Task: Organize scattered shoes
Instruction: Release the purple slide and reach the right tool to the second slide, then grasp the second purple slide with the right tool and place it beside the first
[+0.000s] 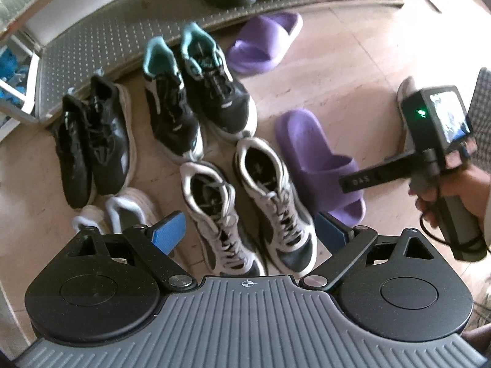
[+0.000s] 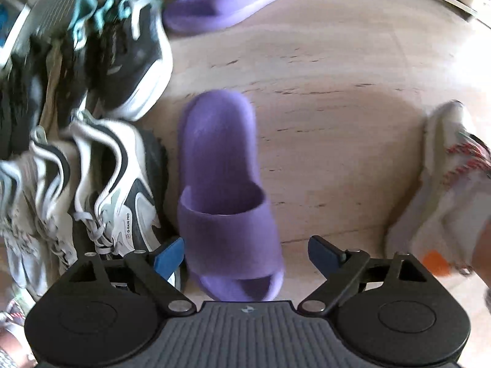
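On the pale tiled floor point(image 2: 337, 70), directly beneath the right gripper point(image 2: 245, 256), lies a purple slide point(image 2: 221, 165), its toe end towards the camera. The gripper's jaws stand wide, with the blue pads point(image 2: 170, 257) clear of the slide on either side, so nothing is gripped; the slide rests on the floor just beside a grey-and-white sneaker point(image 2: 122, 190). A second purple slide point(image 2: 227, 3) lies well apart, further up the floor.

From the left wrist view, the left gripper point(image 1: 250, 233) also hangs spread wide and empty above the pair of grey-and-white sneakers point(image 1: 245, 202), touching neither. Beyond them stand a black-and-teal pair point(image 1: 196, 92) and a black pair point(image 1: 92, 141), near a perforated metal step point(image 1: 107, 40) that carries more slippers
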